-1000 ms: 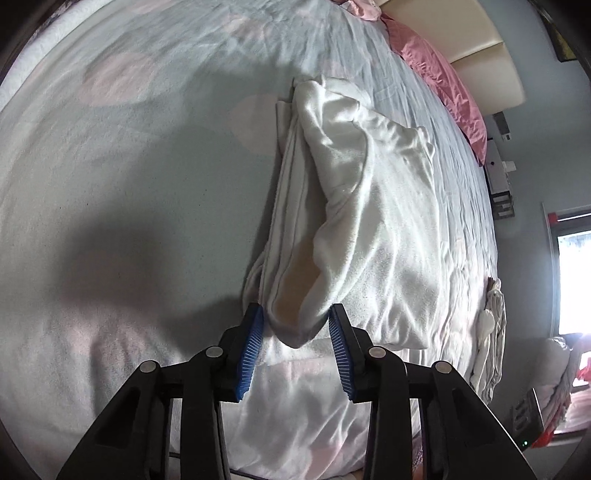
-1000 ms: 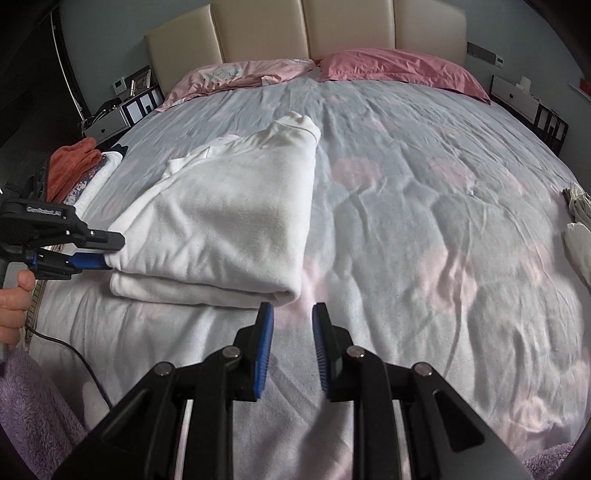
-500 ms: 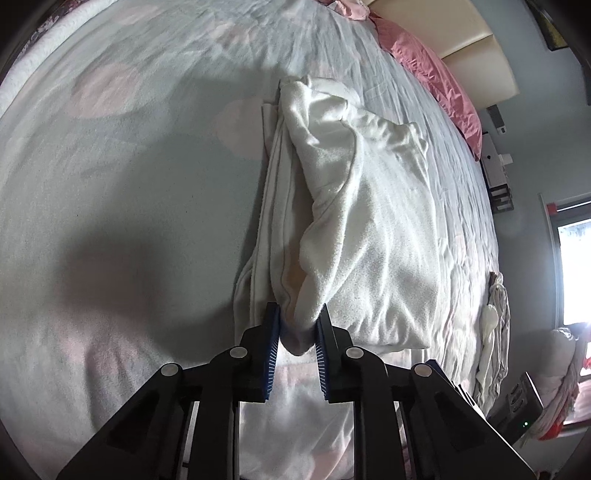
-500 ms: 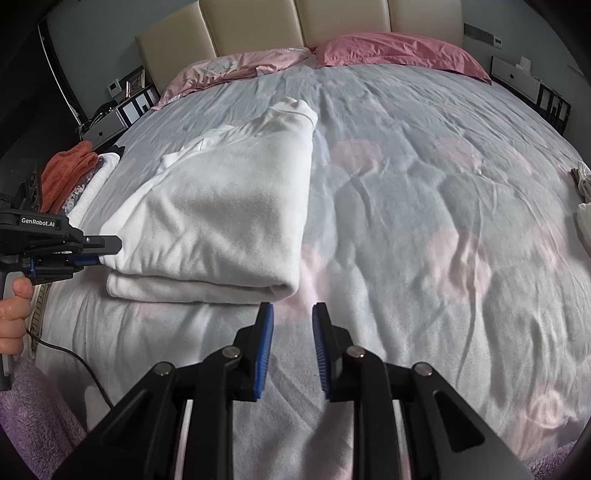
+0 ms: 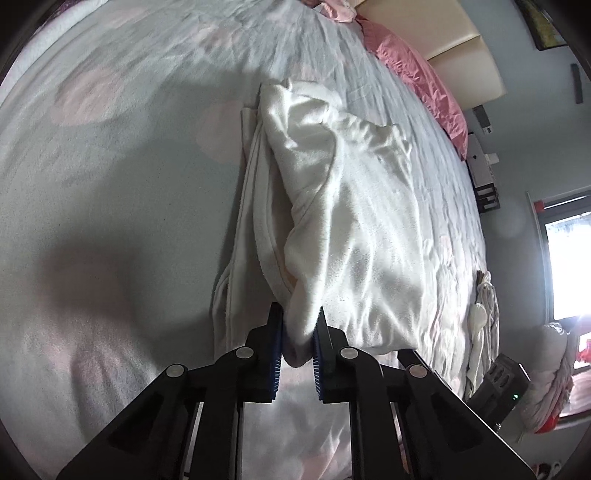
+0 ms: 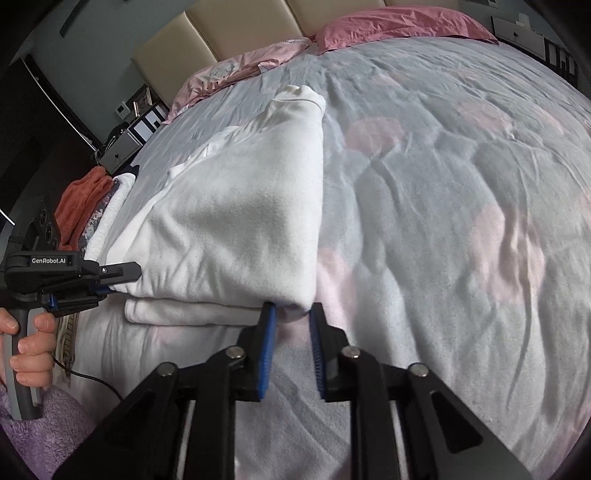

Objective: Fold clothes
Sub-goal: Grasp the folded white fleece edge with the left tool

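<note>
A white fleece garment (image 5: 362,229) (image 6: 236,229) lies folded lengthwise on the grey-and-pink bed cover (image 6: 443,206). My left gripper (image 5: 298,332) is at its near left corner, and its jaws are closing with a bunch of the cloth pinched between the blue pads. The right wrist view shows that left gripper (image 6: 110,286) from the side, gripping the same corner. My right gripper (image 6: 293,308) is at the near right corner. Its jaws are closing and the folded corner sits between the fingertips (image 6: 269,314), which touch it.
Pink pillows (image 6: 399,22) and a beige headboard (image 6: 236,33) are at the far end. A stack of orange and white clothes (image 6: 85,203) lies at the bed's left edge. White items (image 5: 480,314) lie at the other edge. A hand (image 6: 29,332) holds the left gripper's handle.
The left jaws have closed from wide apart onto the garment's corner. The right gripper has dropped and moved forward, so the garment's other near corner now sits between its fingertips.
</note>
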Tool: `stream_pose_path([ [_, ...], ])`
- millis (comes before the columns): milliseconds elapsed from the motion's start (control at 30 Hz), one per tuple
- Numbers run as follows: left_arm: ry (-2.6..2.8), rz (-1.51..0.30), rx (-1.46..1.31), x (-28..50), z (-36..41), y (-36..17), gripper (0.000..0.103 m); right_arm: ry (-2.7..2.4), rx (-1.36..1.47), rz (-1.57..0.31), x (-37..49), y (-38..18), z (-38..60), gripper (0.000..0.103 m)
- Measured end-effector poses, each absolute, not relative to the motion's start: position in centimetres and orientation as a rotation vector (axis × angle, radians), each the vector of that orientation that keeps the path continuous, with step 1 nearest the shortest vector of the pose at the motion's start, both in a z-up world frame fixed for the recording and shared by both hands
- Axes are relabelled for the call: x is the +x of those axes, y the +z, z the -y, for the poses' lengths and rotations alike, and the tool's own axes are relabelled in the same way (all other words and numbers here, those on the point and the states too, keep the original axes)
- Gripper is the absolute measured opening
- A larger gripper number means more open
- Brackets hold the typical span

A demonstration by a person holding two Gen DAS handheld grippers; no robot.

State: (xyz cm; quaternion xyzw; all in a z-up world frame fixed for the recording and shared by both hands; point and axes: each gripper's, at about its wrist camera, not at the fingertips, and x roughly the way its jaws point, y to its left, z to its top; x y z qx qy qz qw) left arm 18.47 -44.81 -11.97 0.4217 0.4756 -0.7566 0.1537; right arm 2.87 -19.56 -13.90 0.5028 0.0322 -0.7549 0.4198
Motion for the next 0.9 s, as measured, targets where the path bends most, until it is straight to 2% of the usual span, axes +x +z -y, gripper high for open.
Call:
stream_pose_path([
  [133, -2.274, -1.362, 1.105, 19.7, 44.4, -9.1, 0.012, -1.923, 1.245, -0.033, 2.6, -13.4, 18.8, 0.005],
  [200, -2.261, -1.343, 1.137, 20.1, 43.9, -8.9, 0.011, -1.941, 1.231, -0.021, 2.6, -13.0, 18.5, 0.005],
  [533, -1.923, -1.264, 1.448, 18.9, 43.8, -15.0, 0.011, -1.924, 1.351, -0.038, 1.7, -14.9, 18.3, 0.004],
  [733, -1.929, -1.258, 1.441, 18.8, 43.7, -15.0, 0.019, -1.900, 1.402, -0.015, 1.5, -15.6, 18.0, 0.005],
  [833, -1.928, -1.172, 1.420, 19.4, 43.4, -13.7, 0.037, -1.903, 1.421, 0.010, 1.6, -15.6, 17.4, 0.005],
  [900, -1.956, -1.123, 1.381, 19.8, 43.2, -12.6, 0.039, -1.930, 1.426, 0.034, 1.6, -15.3, 16.7, 0.006],
])
